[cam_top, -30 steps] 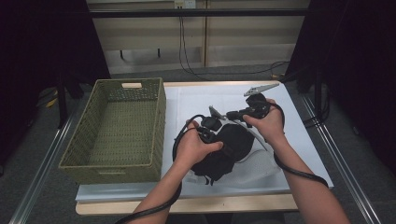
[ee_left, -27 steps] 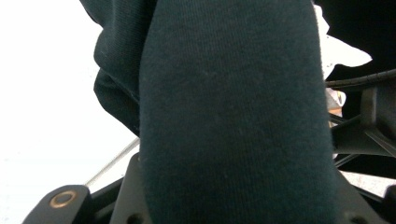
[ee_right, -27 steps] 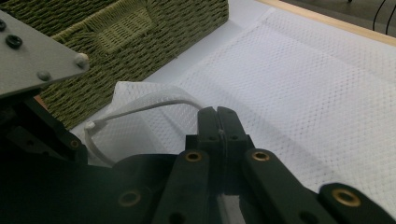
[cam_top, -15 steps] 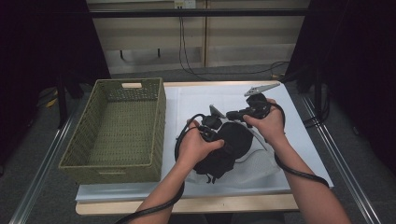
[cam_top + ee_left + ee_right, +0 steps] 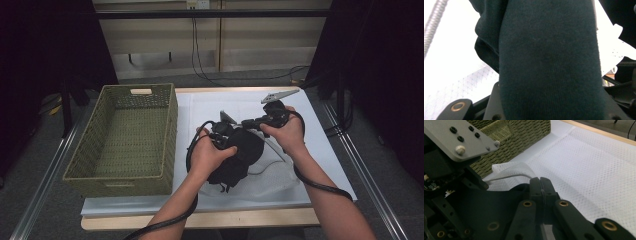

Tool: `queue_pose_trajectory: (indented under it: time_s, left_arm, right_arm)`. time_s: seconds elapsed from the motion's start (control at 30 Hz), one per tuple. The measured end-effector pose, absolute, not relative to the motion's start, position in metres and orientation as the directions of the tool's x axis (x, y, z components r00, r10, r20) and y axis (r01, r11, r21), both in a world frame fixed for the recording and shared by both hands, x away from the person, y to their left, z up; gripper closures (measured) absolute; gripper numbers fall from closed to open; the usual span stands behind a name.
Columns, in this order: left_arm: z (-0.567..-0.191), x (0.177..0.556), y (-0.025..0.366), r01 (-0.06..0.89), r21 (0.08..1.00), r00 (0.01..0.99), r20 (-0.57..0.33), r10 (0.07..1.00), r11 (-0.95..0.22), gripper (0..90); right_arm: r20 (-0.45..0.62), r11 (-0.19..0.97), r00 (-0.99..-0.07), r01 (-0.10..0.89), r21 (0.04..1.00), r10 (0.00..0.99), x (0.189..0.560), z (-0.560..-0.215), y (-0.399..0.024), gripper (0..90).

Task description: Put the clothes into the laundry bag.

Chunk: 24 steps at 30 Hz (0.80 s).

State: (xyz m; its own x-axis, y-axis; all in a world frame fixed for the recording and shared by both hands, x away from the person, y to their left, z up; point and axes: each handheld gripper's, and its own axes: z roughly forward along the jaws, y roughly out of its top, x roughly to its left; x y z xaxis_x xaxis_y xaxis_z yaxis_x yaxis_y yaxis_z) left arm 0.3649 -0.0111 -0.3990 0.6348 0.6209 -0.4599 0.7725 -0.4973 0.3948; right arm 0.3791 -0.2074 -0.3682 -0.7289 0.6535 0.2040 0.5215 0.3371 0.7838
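At the bench's left stood an empty woven basket (image 5: 125, 137); right of it, mid-bench, the left claw (image 5: 223, 136) clamped a dark, soft, limp garment (image 5: 235, 160), best pinched at a bunched fold. Rightmost, the right claw (image 5: 540, 185) pinched its edge, fully closed.

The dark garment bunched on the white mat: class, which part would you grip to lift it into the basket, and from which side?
Probably the bunched upper fold of the dark garment, approached from above: it stands raised off the white mat, so tongs can close around it, while the lower edges lie flat. The basket sits to its left.
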Motion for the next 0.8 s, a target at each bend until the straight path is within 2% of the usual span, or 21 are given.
queue_pose_trajectory:
  time_s: [0.33,0.8]
  left_arm:
    - [-0.4015,0.3638,-0.0165,0.767,0.411,0.642,-0.466,0.609,-0.494,60.9]
    - [-0.4047,0.3691,-0.0147,0.787,0.415,0.614,-0.446,0.651,-0.458,60.8]
  right_arm:
    - [0.208,0.332,-0.729,0.521,0.787,0.652,0.3779,-0.3685,-0.2062,90.0]
    - [0.211,0.324,-0.731,0.517,0.792,0.649,0.3746,-0.3683,-0.21,90.0]
